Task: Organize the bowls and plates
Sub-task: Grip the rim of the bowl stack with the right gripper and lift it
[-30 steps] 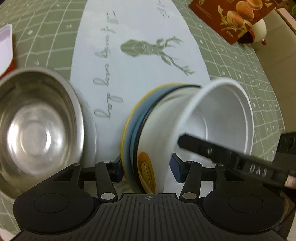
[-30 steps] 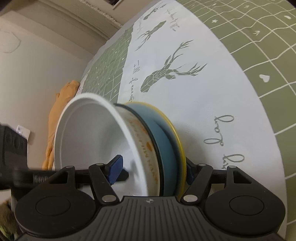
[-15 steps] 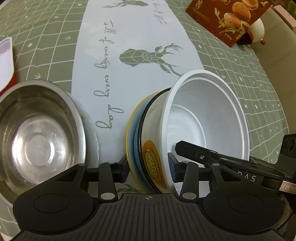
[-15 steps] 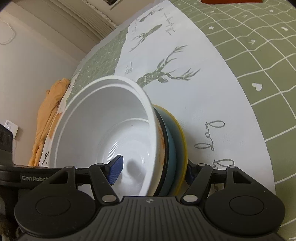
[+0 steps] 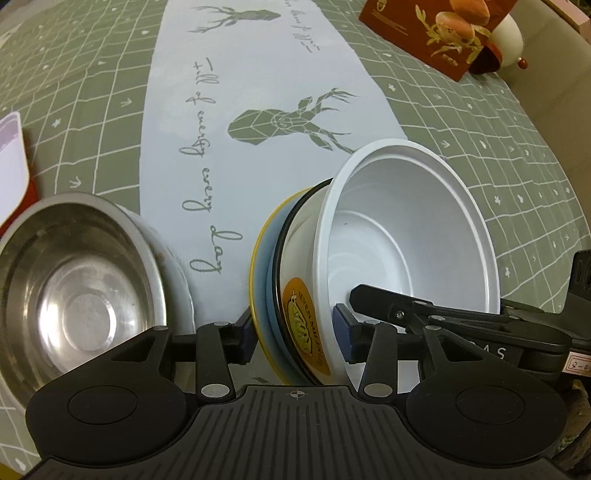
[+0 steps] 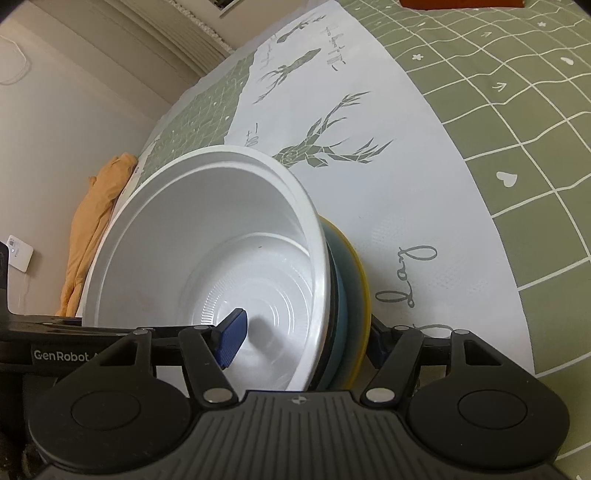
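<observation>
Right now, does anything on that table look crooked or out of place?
Yes. The stack of white bowl, blue plate and yellow plate is tipped up on edge rather than lying flat, with the left gripper and right gripper straddling it. The steel bowl beside it sits normally. Nothing looks spilled or broken.

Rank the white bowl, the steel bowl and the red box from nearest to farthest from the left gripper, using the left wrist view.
1. White bowl, between the left gripper's fingers.
2. Steel bowl, beside it, left.
3. Red box, far corner, right.
</observation>
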### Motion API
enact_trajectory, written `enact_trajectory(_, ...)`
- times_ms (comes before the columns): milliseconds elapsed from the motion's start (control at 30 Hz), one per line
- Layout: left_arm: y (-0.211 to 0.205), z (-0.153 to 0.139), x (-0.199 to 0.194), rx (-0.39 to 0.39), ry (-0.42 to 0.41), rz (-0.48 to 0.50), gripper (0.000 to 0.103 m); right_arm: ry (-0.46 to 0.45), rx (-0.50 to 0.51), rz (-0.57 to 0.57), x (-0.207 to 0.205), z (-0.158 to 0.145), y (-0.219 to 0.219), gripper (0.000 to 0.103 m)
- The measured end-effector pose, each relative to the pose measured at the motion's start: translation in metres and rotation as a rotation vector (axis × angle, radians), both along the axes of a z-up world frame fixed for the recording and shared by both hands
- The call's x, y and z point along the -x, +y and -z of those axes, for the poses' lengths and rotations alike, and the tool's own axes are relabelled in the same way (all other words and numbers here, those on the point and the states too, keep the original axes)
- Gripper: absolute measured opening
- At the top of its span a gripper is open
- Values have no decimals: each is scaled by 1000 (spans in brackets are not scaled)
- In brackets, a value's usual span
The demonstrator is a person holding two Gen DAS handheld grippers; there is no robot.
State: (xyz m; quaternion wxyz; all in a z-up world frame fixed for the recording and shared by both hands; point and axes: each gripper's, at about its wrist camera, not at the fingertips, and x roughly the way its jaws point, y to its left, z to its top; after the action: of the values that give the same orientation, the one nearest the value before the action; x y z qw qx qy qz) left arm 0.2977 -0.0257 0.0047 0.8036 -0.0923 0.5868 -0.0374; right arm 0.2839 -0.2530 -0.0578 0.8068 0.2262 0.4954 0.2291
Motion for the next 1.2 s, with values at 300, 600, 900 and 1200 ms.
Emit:
enact_trajectory(300, 1, 1, 2, -3, -6, 12, 46, -14, 4, -5, 2, 0, 2, 64)
enact_trajectory(600, 1, -2, 9, -25, -23, 26, 46, -30, 17, -8, 6, -4, 7, 65)
enact_trajectory(900, 4, -5, 15, -25, -21, 18, 46, -33, 18, -8, 6, -7, 10, 68)
enact_trajectory(1200, 4, -5, 14, -27, -24, 17, 46, -32, 13, -15, 8, -7, 10, 69)
